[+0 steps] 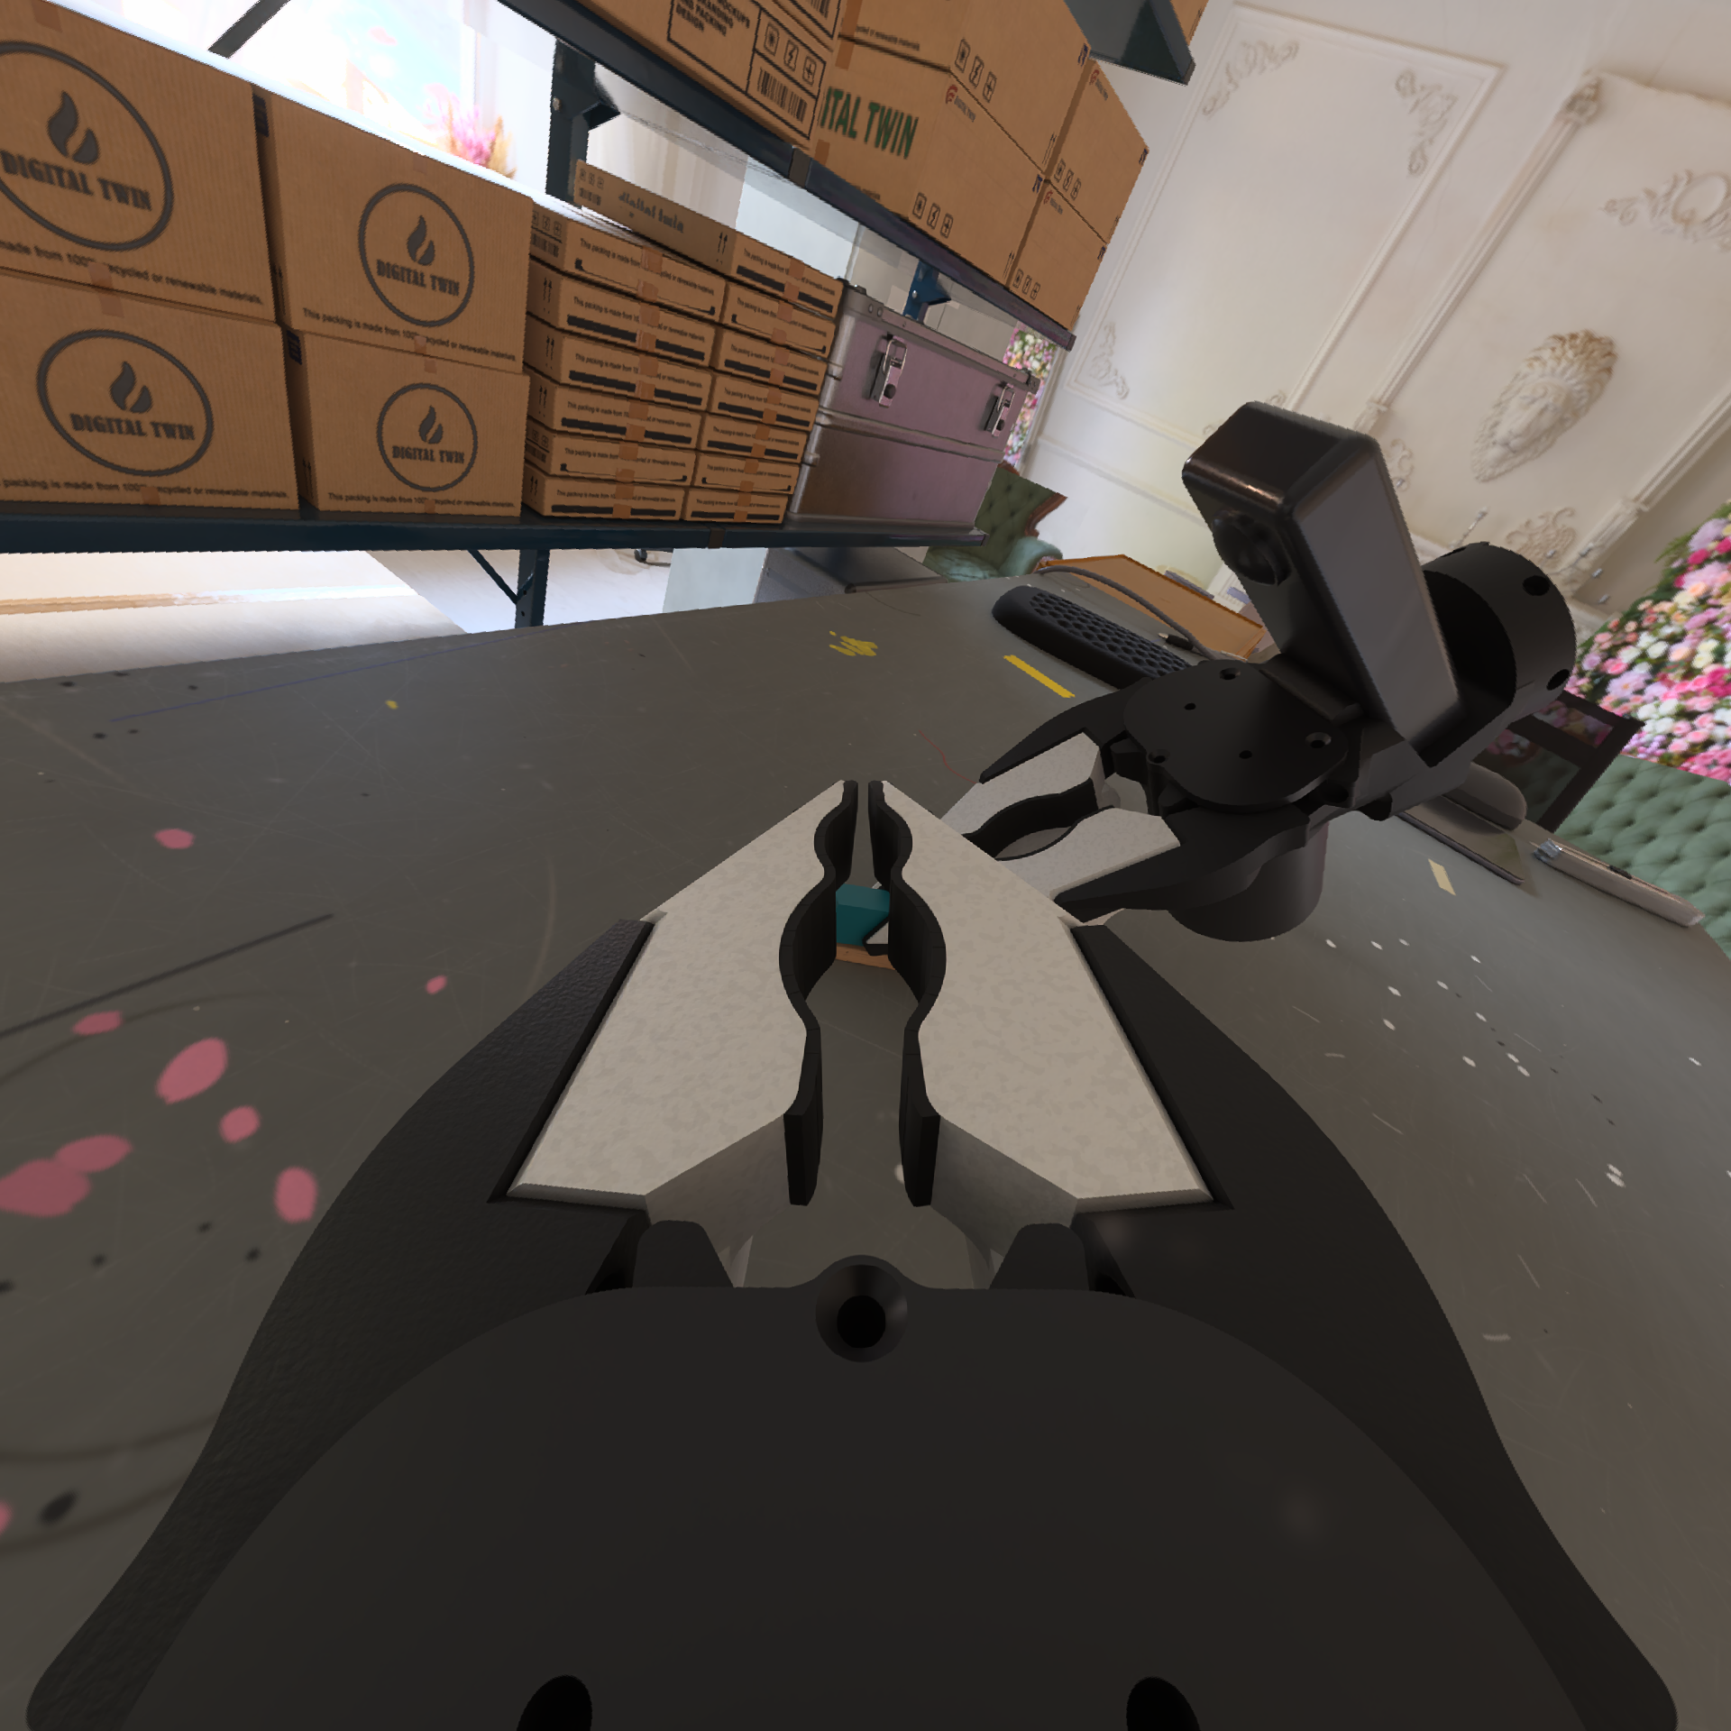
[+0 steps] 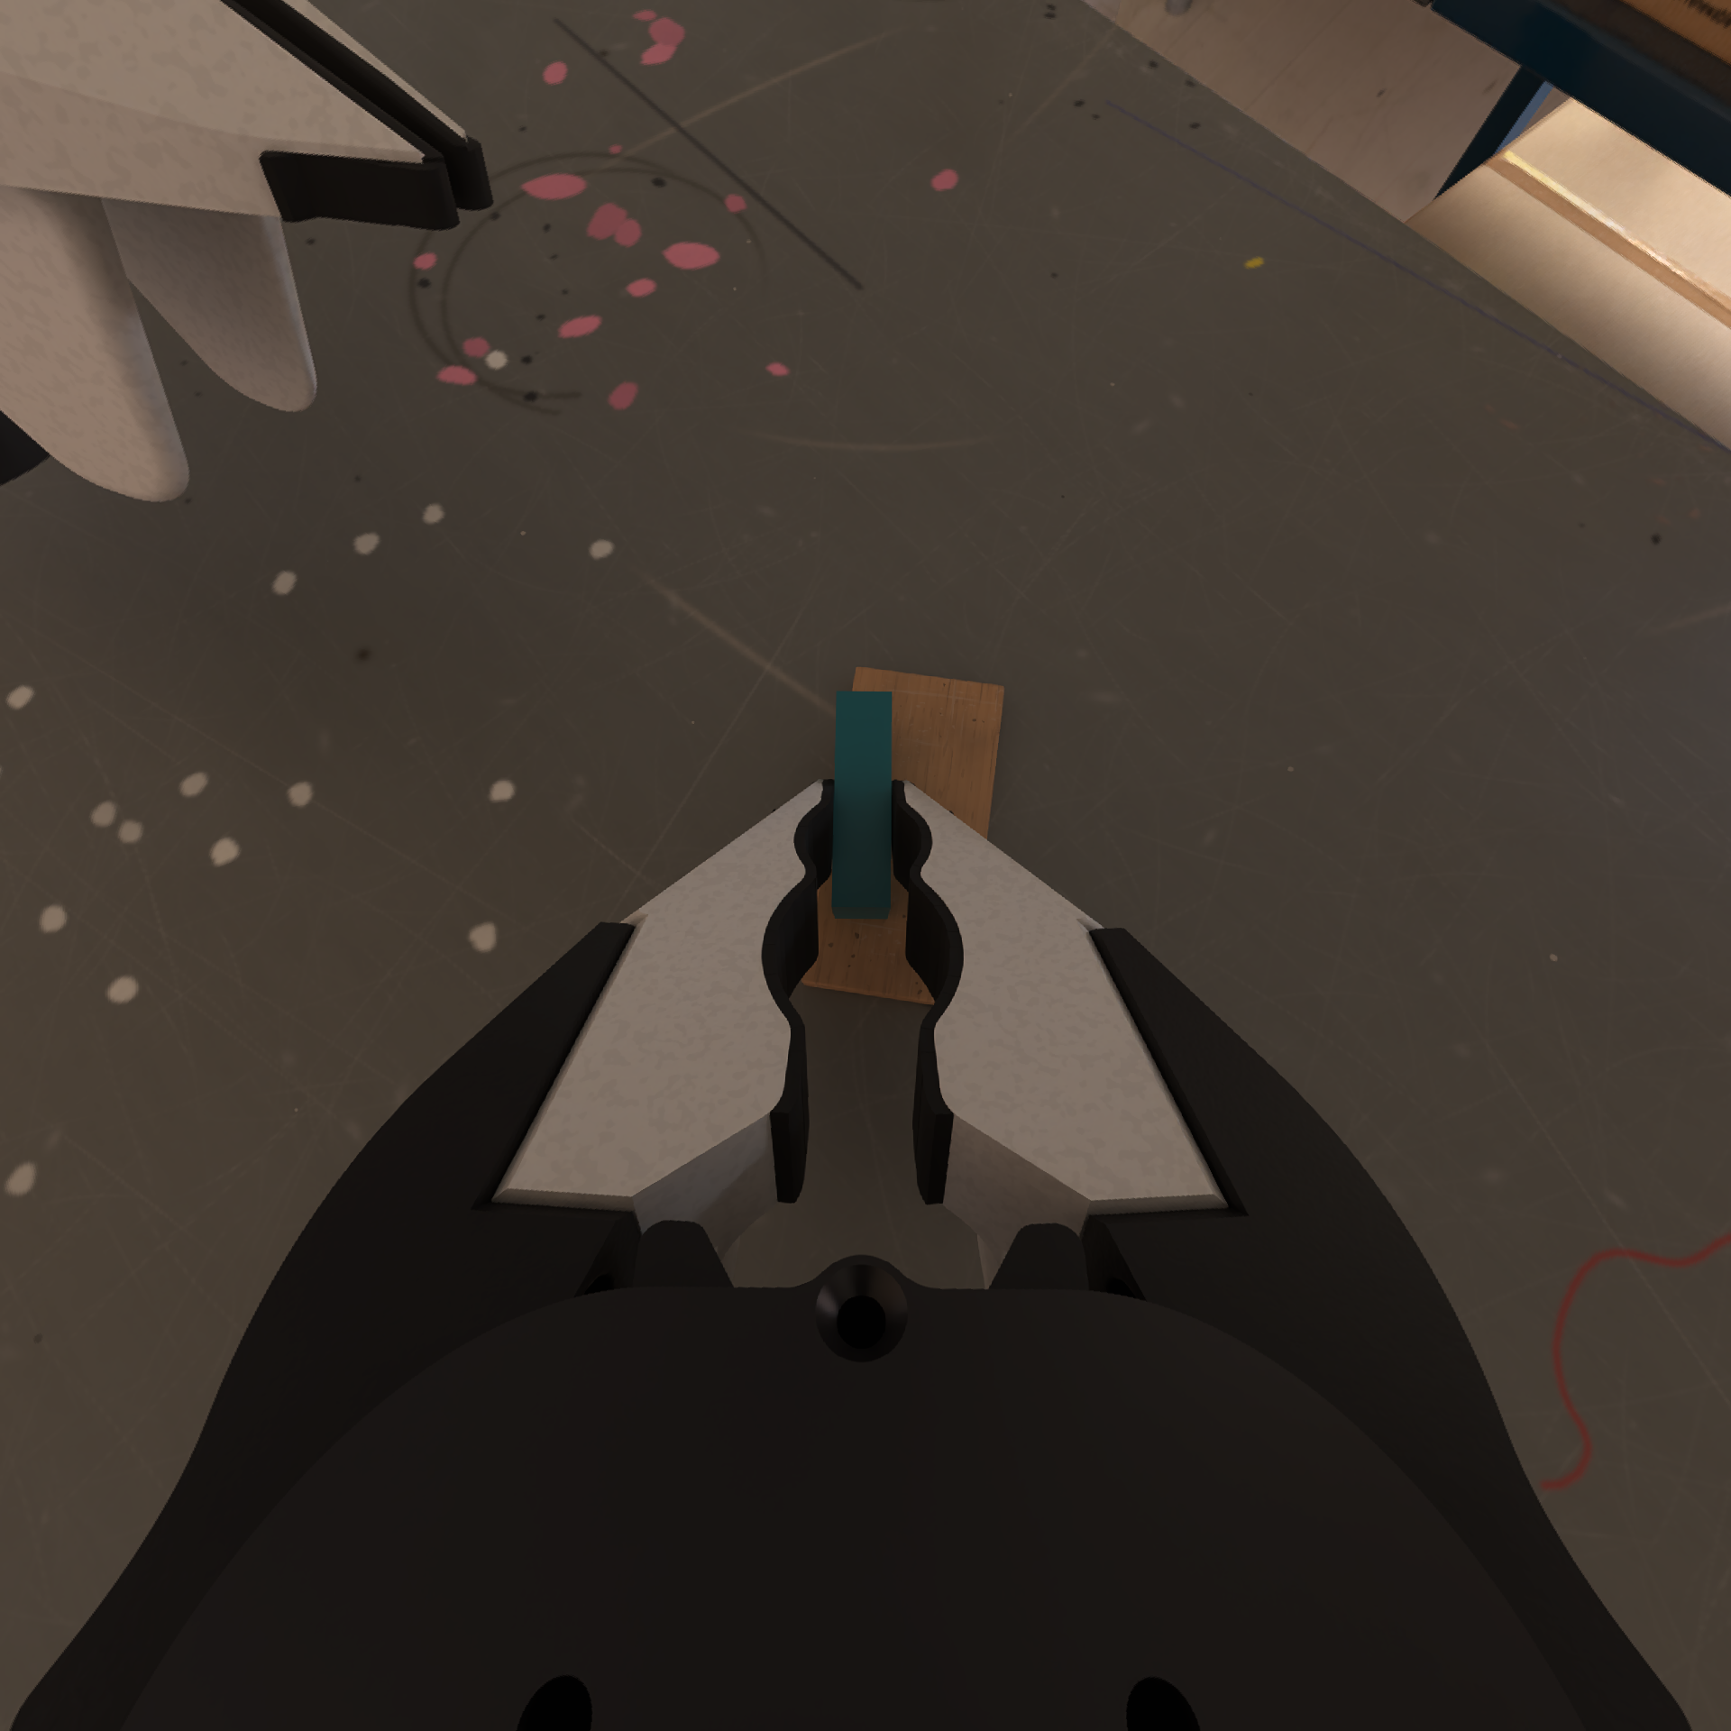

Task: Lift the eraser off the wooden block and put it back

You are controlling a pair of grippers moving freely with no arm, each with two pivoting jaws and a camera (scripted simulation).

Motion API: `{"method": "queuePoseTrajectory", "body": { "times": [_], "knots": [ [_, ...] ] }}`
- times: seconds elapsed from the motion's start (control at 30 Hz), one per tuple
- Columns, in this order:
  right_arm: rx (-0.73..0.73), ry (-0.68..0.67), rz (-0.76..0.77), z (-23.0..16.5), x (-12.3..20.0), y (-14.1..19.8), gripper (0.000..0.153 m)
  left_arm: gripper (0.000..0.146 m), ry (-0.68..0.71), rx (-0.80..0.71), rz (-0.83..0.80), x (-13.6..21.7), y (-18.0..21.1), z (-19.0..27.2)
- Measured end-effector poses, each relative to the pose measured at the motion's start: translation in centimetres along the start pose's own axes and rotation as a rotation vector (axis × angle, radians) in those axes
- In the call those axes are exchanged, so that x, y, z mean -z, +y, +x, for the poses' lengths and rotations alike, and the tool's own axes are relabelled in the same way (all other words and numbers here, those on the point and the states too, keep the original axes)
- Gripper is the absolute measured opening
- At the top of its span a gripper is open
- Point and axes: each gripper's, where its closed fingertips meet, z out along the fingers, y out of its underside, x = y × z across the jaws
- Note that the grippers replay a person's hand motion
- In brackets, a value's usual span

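Right gripper (image 2: 862, 787) with jaws squeezed shut on the teal eraser (image 2: 862, 740), pinching only its near half, far half poking out past the tips. Eraser right above the wooden block (image 2: 946, 749) on the grey table (image 2: 1218, 562), close to one long edge of the wood and not over the middle. Hard to tell whether touching the wood or just off it. Left gripper (image 2: 459, 178) off to one side, jaws shut on nothing, well apart from the block. Plenty to go wrong from here. Squeezing too softly: could slip out and drop, maybe bounce off onto the table. Holding so near one end: could swing or dip at the far end. Coming down too close to that edge: could land half off the wood and topple over. Pushing down too hard: could shove or tip the little block. Letting go too high: could land crooked. Best to go slow, keep level, aim for the middle of the wood, and open only once resting flat.
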Motion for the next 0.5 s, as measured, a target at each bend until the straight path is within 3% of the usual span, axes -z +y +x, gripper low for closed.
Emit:
{"method": "queuePoseTrajectory", "body": {
  "times": [0.5],
  "knots": [
    [-0.013,-0.002,0.008,0.05,0.12,0.12,0.011,0.002,0.001,0.006,-0.002,0.02,0.05,0.02]
  ]
}}
